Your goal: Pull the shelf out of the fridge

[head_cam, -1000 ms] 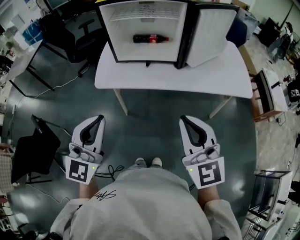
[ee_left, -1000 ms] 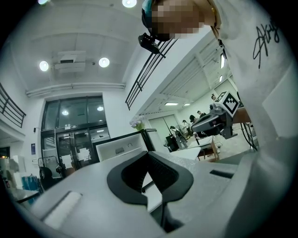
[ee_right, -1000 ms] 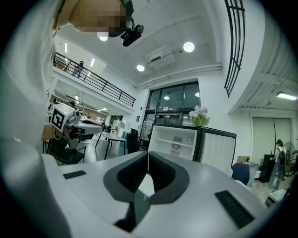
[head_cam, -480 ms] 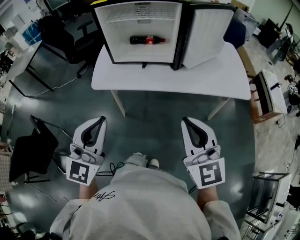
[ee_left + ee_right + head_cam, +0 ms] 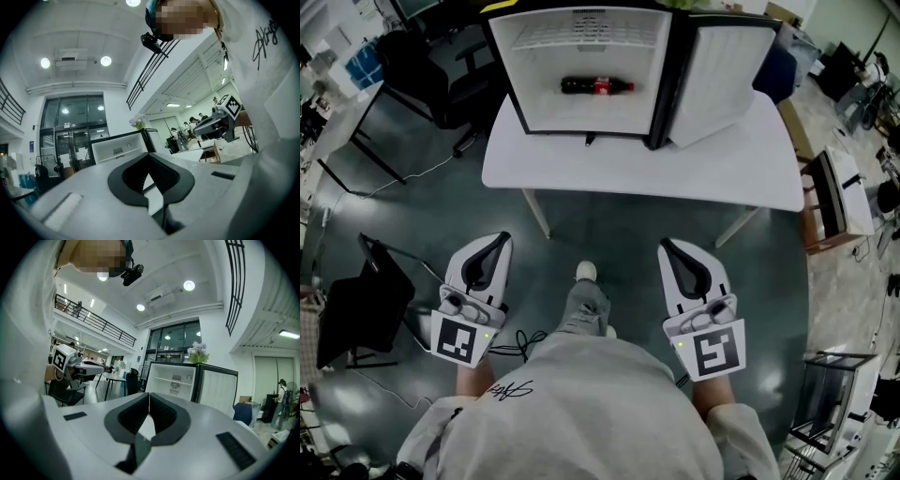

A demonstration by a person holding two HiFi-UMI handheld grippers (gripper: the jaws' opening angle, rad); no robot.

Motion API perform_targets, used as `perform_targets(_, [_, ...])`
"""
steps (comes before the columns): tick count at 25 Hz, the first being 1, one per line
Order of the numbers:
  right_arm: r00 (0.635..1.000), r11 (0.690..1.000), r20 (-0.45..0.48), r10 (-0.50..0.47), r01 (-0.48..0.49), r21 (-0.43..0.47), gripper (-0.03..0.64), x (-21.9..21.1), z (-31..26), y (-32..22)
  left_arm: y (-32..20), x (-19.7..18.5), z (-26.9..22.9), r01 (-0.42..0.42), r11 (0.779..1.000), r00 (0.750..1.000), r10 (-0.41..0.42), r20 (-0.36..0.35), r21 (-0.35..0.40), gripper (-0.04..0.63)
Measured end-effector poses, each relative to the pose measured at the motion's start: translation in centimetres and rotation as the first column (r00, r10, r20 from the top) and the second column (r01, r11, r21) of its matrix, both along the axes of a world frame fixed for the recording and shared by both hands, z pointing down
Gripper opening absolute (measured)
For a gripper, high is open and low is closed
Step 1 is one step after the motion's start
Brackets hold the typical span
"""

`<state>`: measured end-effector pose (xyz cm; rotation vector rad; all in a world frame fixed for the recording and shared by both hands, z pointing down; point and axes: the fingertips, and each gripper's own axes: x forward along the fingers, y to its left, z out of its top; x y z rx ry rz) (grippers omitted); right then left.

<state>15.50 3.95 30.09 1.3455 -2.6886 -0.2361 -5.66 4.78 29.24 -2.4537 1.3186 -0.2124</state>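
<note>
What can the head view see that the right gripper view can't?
Only the head view shows the cola bottle lying inside the fridge, and the person's shoe on the floor. Only the right gripper view shows the ceiling lights and a balcony railing high up. Both show the white fridge with its door open, and the left gripper.

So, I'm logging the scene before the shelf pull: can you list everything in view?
fridge: one, white with black frame, door open, on the table
bottle: one, dark, red label, lying in the fridge
shelf: one, white, inside the fridge
table: one, white, ahead
flowers: one bunch, pale, atop the fridge
office chair: one, black, left of table
left claw: one, white, shut, empty, low left
right claw: one, white, shut, empty, low right
</note>
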Motion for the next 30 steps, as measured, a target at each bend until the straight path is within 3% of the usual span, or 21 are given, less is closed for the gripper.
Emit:
perform_targets(7, [1.0, 1.0, -0.008, 0.017, -0.017, 0.017, 0.014, -0.3, -0.5, -4.3, -4.7, -0.1, -0.9, -0.028, 0.999, 1.0, 0.028, -0.005, 0.036, 0.003])
perform_targets(19, [1.0, 1.0, -0.007, 0.027, -0.027, 0.013, 0.014, -2.7, -0.5, -13.4, -14.5, -3.3, -0.9, -0.007, 0.999, 0.999, 0.008, -0.033, 0.034, 0.003])
perform_targets(30, [0.997, 0.998, -0.028, 0.067, -0.067, 0.004, 0.014, -3.6, -0.9, -20.5, -22.3, -3.6, -1.7, -0.065, 0.997, 0.997, 0.066, -0.029, 0.035, 0.003])
